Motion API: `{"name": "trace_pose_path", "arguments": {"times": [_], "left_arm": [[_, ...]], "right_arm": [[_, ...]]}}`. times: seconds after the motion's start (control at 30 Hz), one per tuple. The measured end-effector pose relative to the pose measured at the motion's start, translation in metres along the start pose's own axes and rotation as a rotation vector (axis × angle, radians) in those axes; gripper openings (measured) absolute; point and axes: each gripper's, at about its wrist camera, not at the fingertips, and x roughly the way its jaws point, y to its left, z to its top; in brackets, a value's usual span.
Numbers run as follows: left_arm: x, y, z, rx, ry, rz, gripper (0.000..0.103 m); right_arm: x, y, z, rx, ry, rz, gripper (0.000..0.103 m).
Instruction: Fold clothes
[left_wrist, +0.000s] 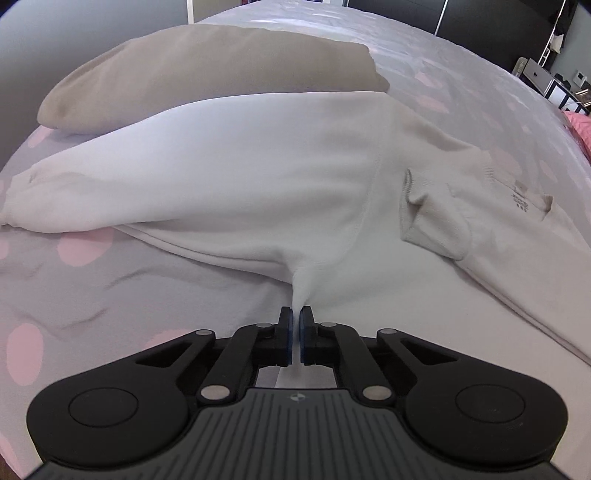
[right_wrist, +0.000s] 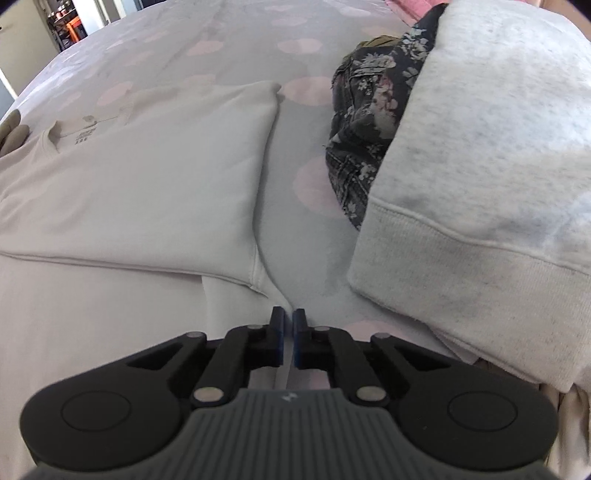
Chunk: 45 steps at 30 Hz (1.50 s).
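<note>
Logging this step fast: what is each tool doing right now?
Left tool: closed, pinching a fold of the white sweatshirt.
Right tool: closed on the edge of the same sweatshirt.

Home bedroom, polka-dot bedsheet, pillow

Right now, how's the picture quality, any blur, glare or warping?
Left wrist view: sharp, even light, fisheye bends the bed into a dome, white sweatshirt slightly washed out. Right wrist view: same warping, softer focus near the edges, no hard glare.
</note>
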Motion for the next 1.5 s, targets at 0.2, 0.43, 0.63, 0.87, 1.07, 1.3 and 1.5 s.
{"name": "trace_pose_path", "arguments": {"times": [0.2,0.43,0.63,0.87,1.07,1.3,1.5], "left_arm": [[0.014,-0.004,-0.006,0.084,0.011,0.040,0.002],[-0.005,0.000,-0.003,0.087,-0.024,-0.016,0.032],[-0.022,0.047,0.014,-0.018,-0.081,-0.005,0.039],[-0.018,0.139,0.039,-0.160,-0.114,0.139,0.039],[-0.012,0.221,0.060,-0.288,-0.139,0.266,0.039],[0.012,0.290,0.060,-0.452,-0.141,0.349,0.039],[0.020,0.311,0.063,-0.532,-0.197,0.344,0.042]], "right_arm": [[0.013,0.004,0.003,-0.022,0.022,-0.029,0.004],[-0.010,-0.002,0.002,-0.008,0.009,0.008,0.022],[-0.025,0.017,-0.002,-0.063,-0.022,0.005,0.027],[-0.029,0.036,-0.009,-0.094,-0.009,0.003,0.028],[-0.024,0.048,-0.010,-0.095,-0.002,-0.022,0.033],[-0.003,0.071,0.003,-0.132,0.001,-0.017,0.034],[0.011,0.091,0.010,-0.191,0.014,-0.035,0.034]]}}
